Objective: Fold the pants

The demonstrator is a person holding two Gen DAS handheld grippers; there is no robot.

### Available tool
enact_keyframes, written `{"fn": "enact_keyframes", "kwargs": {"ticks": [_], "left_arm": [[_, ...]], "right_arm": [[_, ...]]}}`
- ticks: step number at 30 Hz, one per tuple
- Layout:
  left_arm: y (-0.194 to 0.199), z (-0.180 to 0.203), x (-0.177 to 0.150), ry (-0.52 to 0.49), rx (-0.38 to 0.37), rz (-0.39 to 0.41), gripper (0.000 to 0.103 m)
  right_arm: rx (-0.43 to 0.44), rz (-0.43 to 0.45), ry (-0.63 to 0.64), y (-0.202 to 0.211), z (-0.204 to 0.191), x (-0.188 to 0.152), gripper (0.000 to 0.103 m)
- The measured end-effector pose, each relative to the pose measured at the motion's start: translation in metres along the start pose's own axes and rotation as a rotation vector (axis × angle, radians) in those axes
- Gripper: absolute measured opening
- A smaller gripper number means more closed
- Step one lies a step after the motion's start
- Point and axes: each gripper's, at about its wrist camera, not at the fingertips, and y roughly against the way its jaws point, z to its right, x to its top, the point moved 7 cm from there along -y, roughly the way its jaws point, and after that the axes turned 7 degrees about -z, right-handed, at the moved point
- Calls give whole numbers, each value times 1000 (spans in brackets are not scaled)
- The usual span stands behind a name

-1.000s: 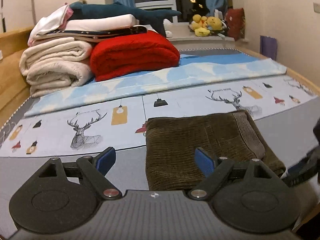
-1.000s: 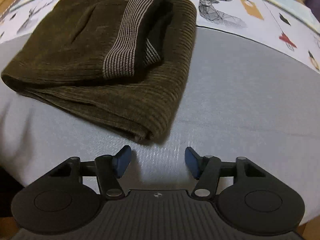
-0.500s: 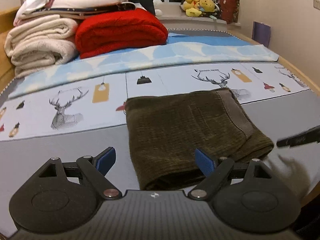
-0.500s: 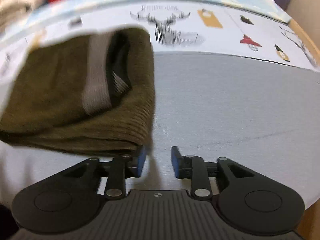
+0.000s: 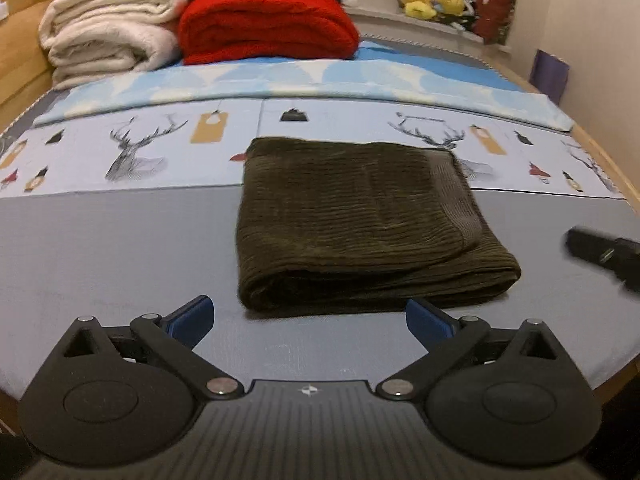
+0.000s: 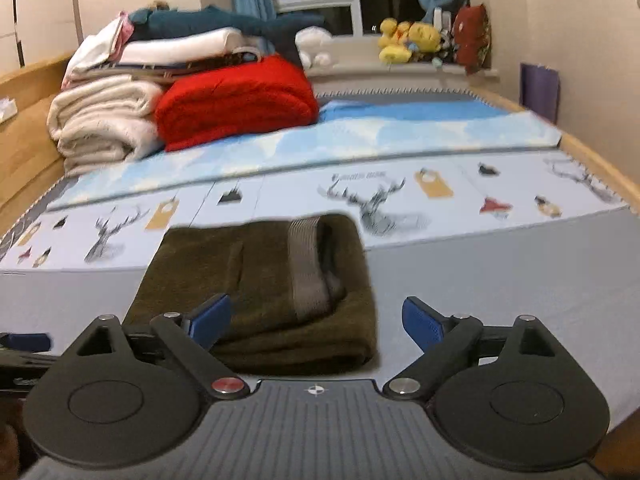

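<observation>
While two grippers open empty, one folded pants (image 5: 360, 220), one bed (image 5: 100, 260)

The folded pants (image 5: 360, 224) lie at the bed's middle, the one low obstacle on the grey sheet (image 5: 112, 248). Bare sheet runs open at 9 o'clock and 3 o'clock of them — wide passes both ways. At 3 o'clock the right tool (image 5: 604, 256) intrudes from the edge. Toward 11 o'clock a red blanket (image 5: 264, 24) and cream blankets (image 5: 108, 36) stack high — blocked. The wall (image 5: 592, 20) closes 2 o'clock.
</observation>
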Motion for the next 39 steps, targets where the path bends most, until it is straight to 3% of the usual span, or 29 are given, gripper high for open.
{"fn": "enact_keyframes", "kwargs": {"ticks": [6, 15, 39], "left_arm": [[-11, -1, 3, 13, 36, -16, 102], [-27, 0, 6, 38, 22, -55, 102], [-27, 5, 6, 25, 13, -48, 102]], "right_arm": [[-46, -49, 114, -21, -23, -3, 93], [-24, -117, 89, -40, -29, -6, 93], [-13, -107, 121, -39, -34, -7, 93]]}}
